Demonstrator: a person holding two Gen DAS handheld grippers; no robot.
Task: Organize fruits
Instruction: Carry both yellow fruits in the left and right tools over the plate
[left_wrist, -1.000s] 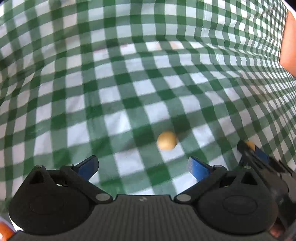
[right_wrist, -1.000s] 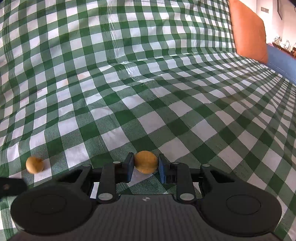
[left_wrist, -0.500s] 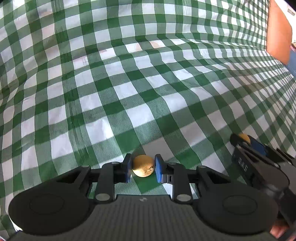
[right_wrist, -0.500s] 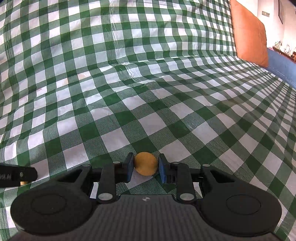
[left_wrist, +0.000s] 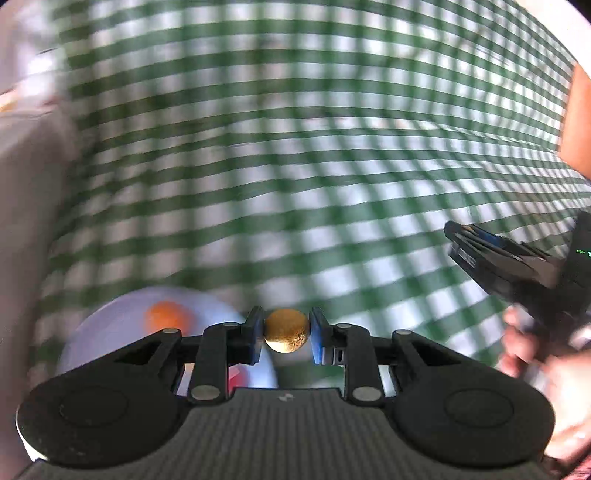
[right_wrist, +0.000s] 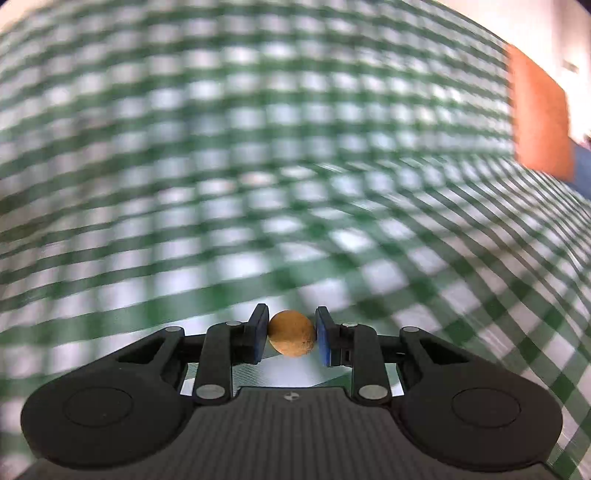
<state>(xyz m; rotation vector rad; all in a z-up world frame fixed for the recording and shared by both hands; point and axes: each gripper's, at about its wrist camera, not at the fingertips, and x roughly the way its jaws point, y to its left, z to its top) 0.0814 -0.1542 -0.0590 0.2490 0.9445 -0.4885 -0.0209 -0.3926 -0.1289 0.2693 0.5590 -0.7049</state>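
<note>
Clamping a small round tan fruit with a rough, speckled skin (left_wrist: 286, 330), the left gripper (left_wrist: 286, 334) hangs above the green-and-white checked cloth (left_wrist: 295, 166); near left, blurred, perhaps a pale round plate (left_wrist: 110, 325). The right gripper (right_wrist: 291, 334) pinches a matte tan ball-shaped fruit (right_wrist: 291, 333).

Green-and-white checked cloth (right_wrist: 332, 155) across both views, blurred. Small round golden-brown fruit (left_wrist: 286, 331) with a speckled skin between blue pads of black left gripper (left_wrist: 286, 334). Matte tan-orange round fruit (right_wrist: 291, 333) between blue pads of black right gripper (right_wrist: 291, 334). Pale white plate (left_wrist: 122, 325) with a blurred orange fruit (left_wrist: 168, 318). Orange cushion (right_wrist: 539, 114) at far right.
</note>
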